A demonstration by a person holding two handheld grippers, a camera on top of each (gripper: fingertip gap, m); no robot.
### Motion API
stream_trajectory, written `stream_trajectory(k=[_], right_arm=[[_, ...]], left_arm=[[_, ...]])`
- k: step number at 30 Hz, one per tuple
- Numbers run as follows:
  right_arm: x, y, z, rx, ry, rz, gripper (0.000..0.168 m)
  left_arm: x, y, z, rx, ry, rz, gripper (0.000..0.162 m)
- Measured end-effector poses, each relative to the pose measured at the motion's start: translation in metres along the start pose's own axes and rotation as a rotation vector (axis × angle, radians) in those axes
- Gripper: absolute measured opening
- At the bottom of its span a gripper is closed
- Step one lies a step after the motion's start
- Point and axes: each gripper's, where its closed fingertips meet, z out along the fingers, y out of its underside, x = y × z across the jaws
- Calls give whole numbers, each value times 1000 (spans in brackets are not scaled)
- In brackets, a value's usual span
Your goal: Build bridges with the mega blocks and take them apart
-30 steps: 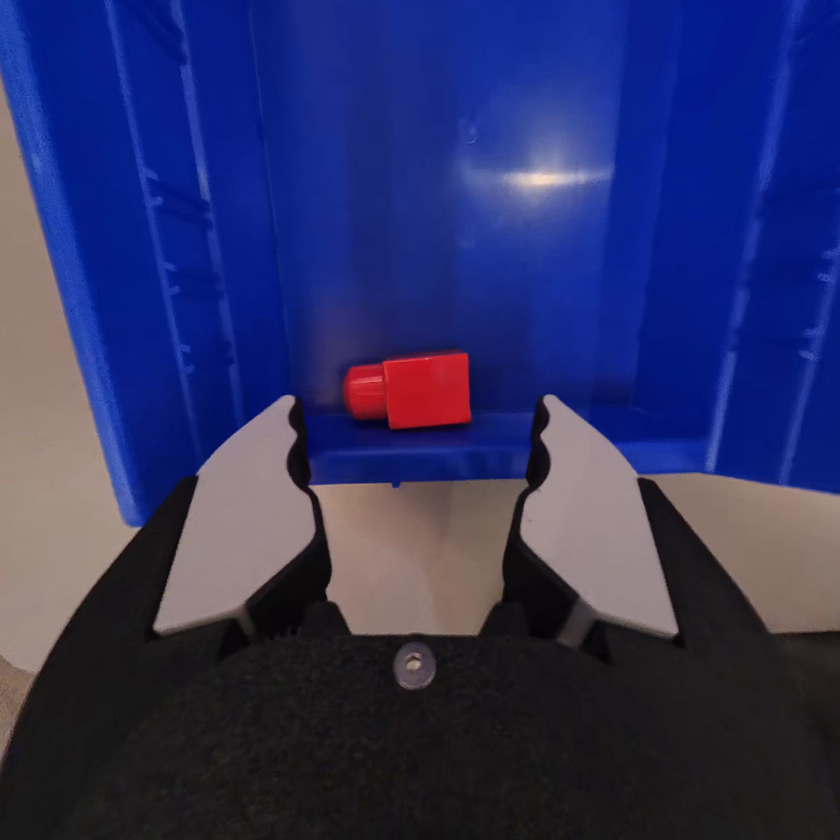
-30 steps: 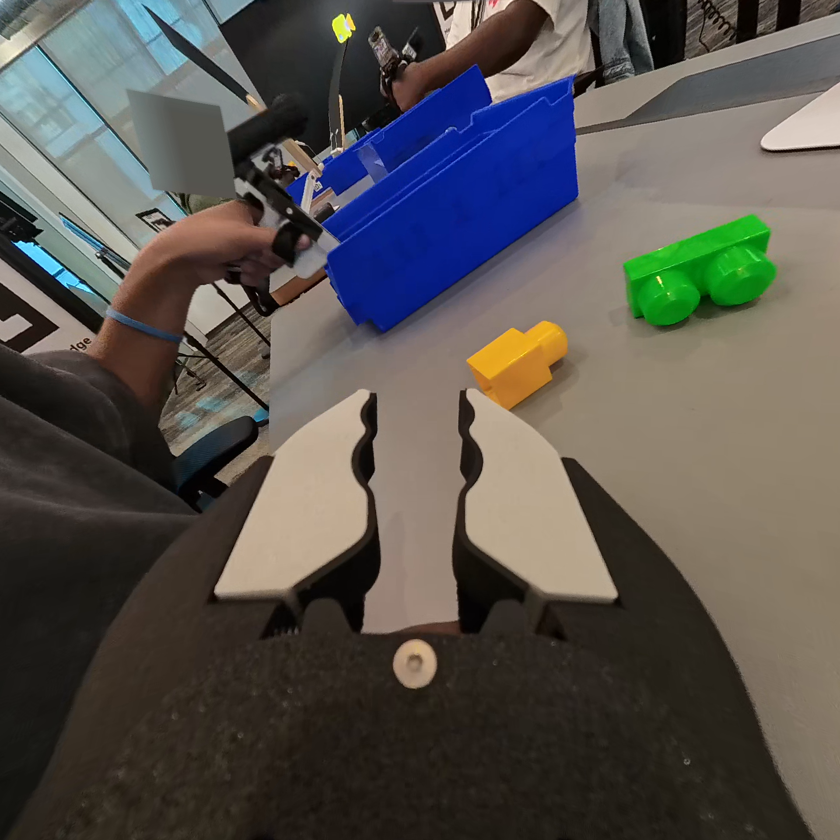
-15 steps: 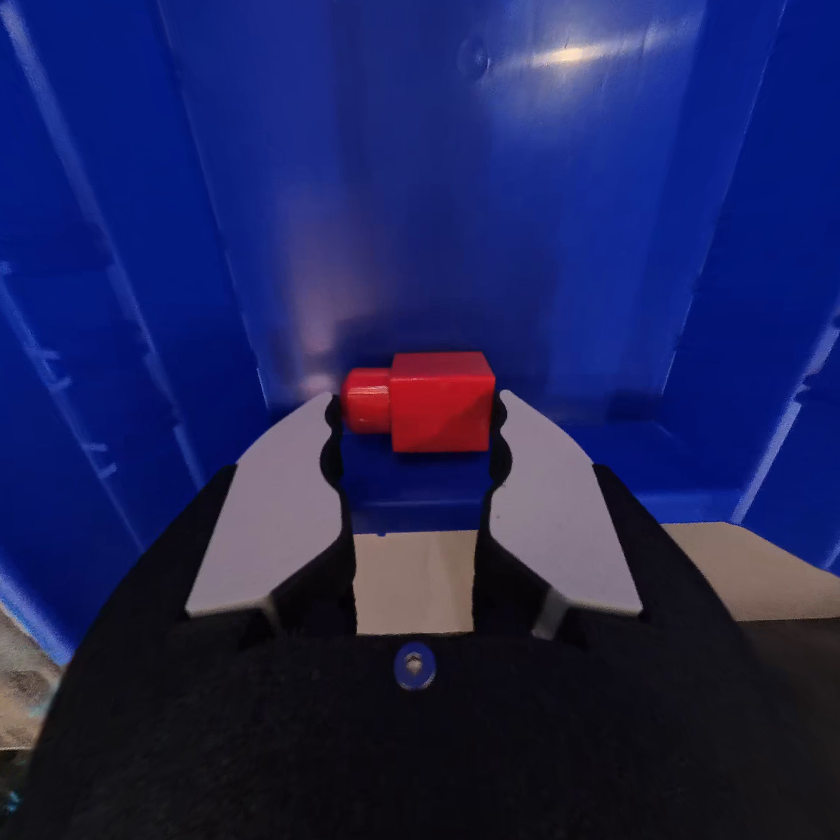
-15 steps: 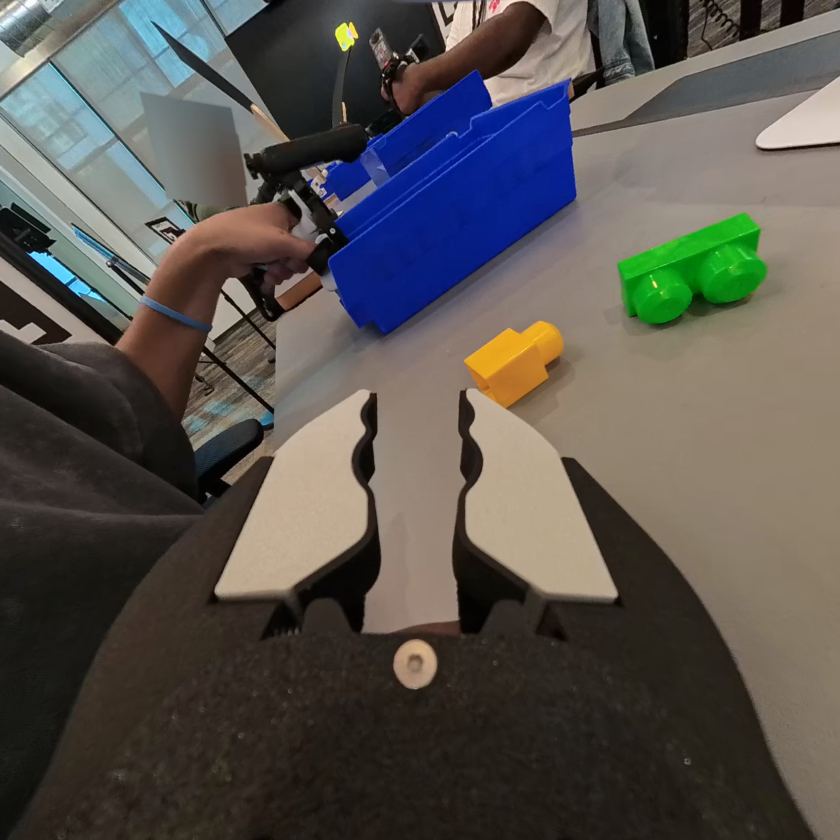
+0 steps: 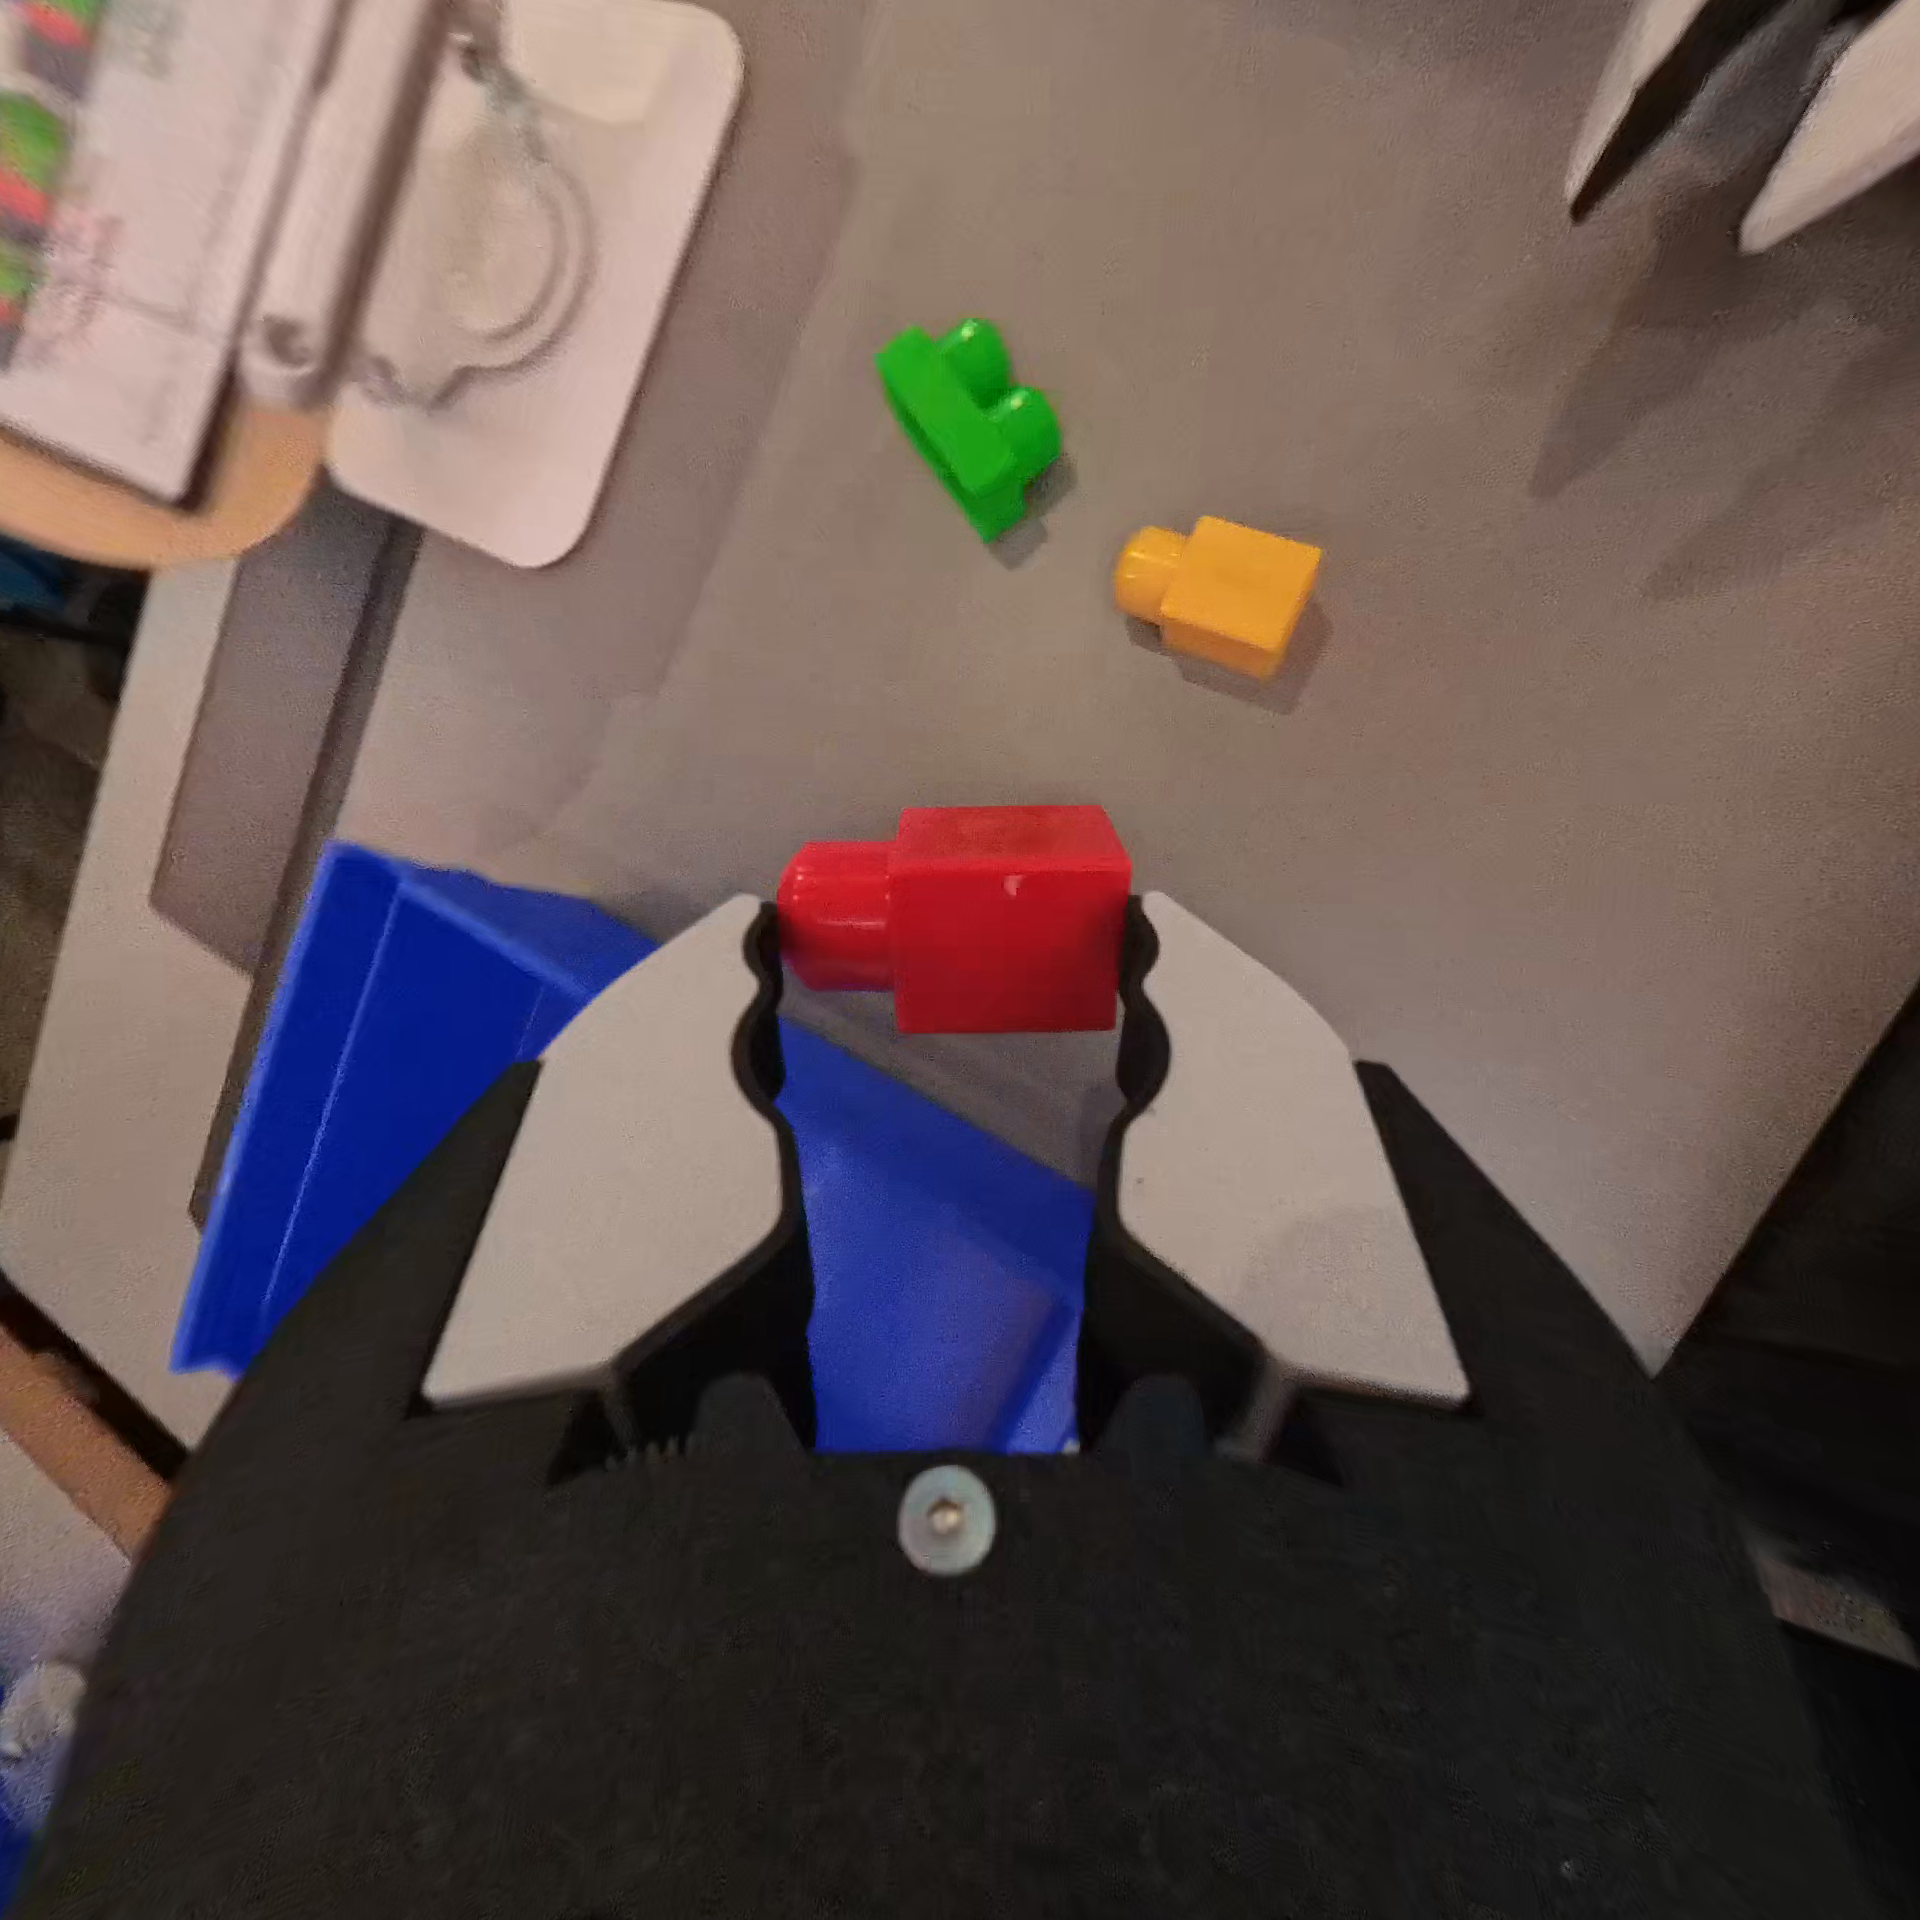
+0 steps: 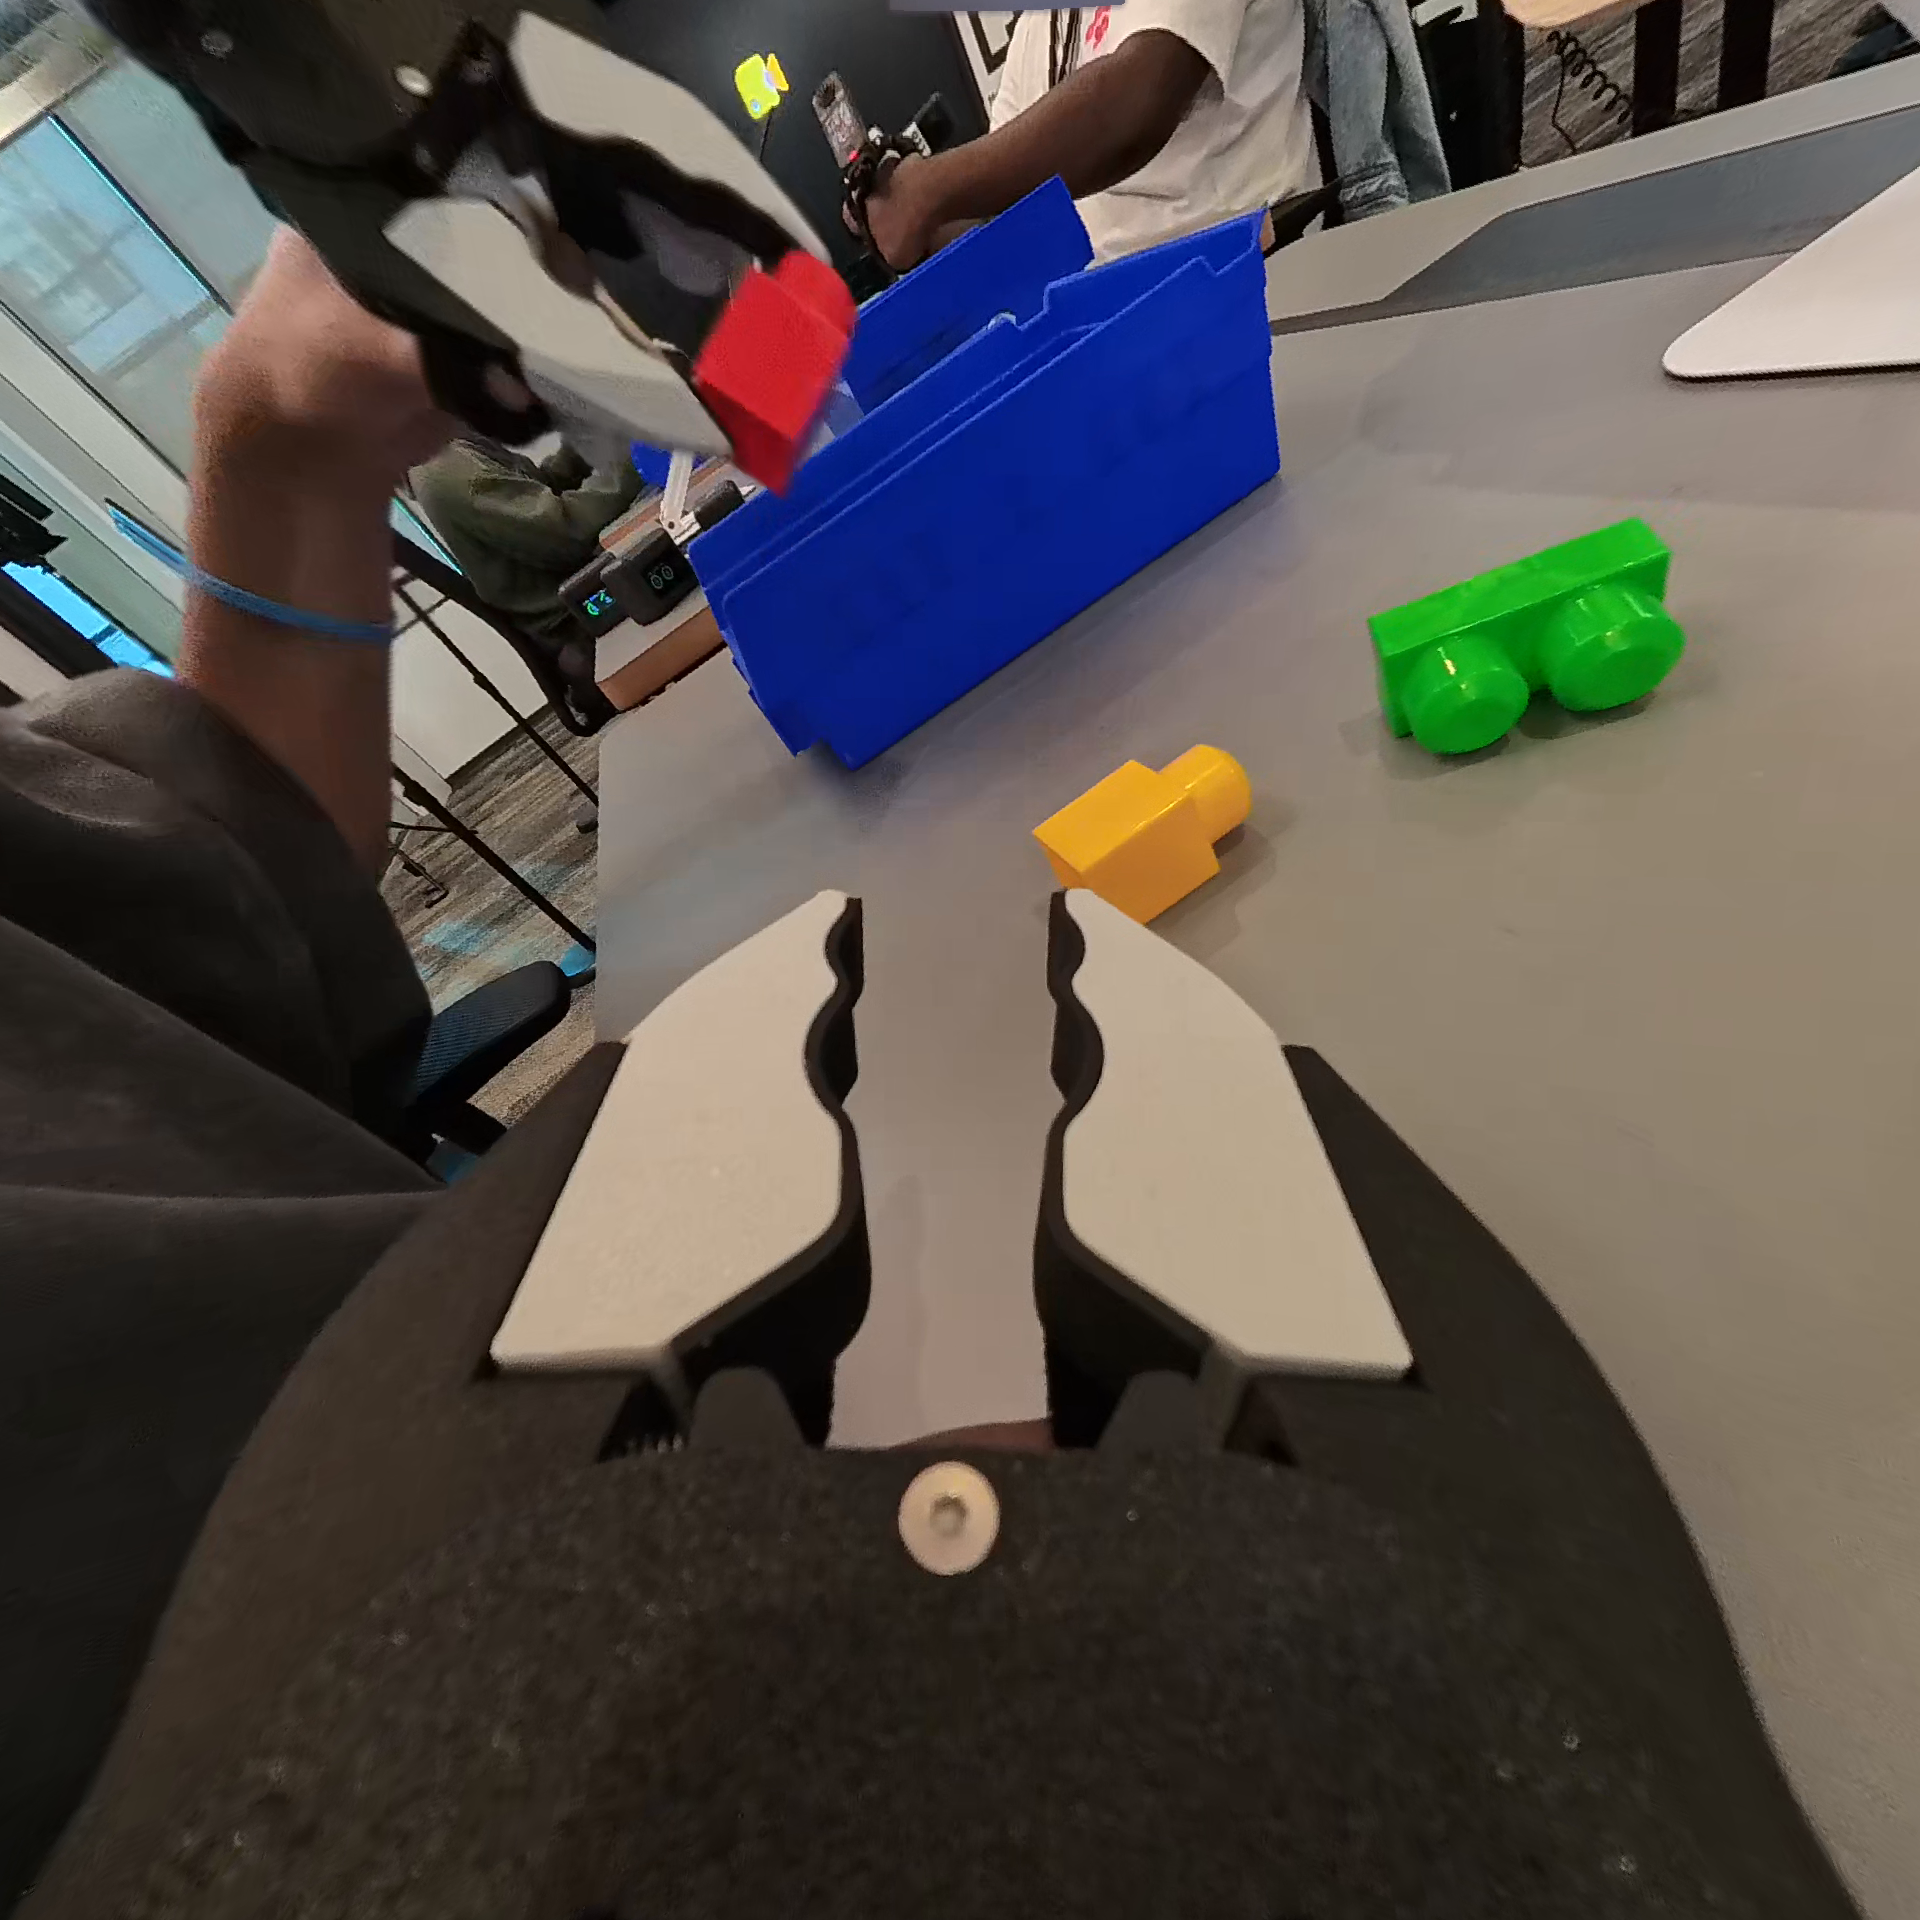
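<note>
My left gripper (image 5: 948,925) is shut on a red one-stud block (image 5: 997,920), its stud pointing left, held in the air above the blue bin (image 5: 436,1091) and the grey table (image 5: 1455,831). The right wrist view shows the same gripper (image 6: 665,301) holding the red block (image 6: 774,379) above the bin (image 6: 997,520). My right gripper (image 6: 954,914) is open with nothing between its fingers, low over the table. A yellow one-stud block (image 6: 1143,831) lies just right of its right fingertip. A green two-stud block (image 6: 1527,634) lies farther right. Both lie on their sides in the left wrist view too, yellow (image 5: 1221,592) and green (image 5: 971,426).
A white pad with a cable (image 5: 520,281) lies at the table's far left. A white flat object (image 6: 1808,301) sits at the back right. Another person (image 6: 1143,114) works behind a second blue bin (image 6: 966,260). The table edge (image 6: 603,831) is left of my right gripper.
My left gripper closed on the red block inside the blue bin, lifted it out and swung over the table. My right gripper has not moved.
</note>
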Motion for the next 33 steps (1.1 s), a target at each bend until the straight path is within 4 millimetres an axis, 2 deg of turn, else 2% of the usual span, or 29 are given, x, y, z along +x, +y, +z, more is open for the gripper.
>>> stream_trajectory(k=[2, 5, 9, 11, 13, 17, 23, 28, 30, 33], right_arm=[[0, 0, 0, 6, 3, -8, 34], [1, 0, 0, 17, -8, 9, 34], [1, -1, 0, 28, -9, 15, 33], [0, 0, 0, 20, 0, 1, 33], [0, 1, 1, 8, 6, -14, 33], [-1, 3, 3, -7, 5, -22, 33], [-1, 3, 2, -3, 4, -16, 33], [-2, 4, 3, -10, 5, -20, 33], [-2, 4, 3, -11, 3, -17, 33], [-1, 4, 3, -7, -1, -6, 33]], left_arm=[[20, -6, 36, -87, 66, 130, 62], [43, 3, 85, -217, 159, 302, 62], [66, 8, 124, -264, 316, 328, 62], [65, 14, 135, -317, 314, 350, 62], [64, 18, 141, -360, 316, 357, 62], [70, 7, 143, -322, 339, 356, 62], [77, 3, 147, -320, 359, 387, 62], [73, 2, 150, -318, 354, 378, 63], [71, 0, 150, -297, 341, 375, 84], [69, -4, 140, -248, 313, 362, 91]])
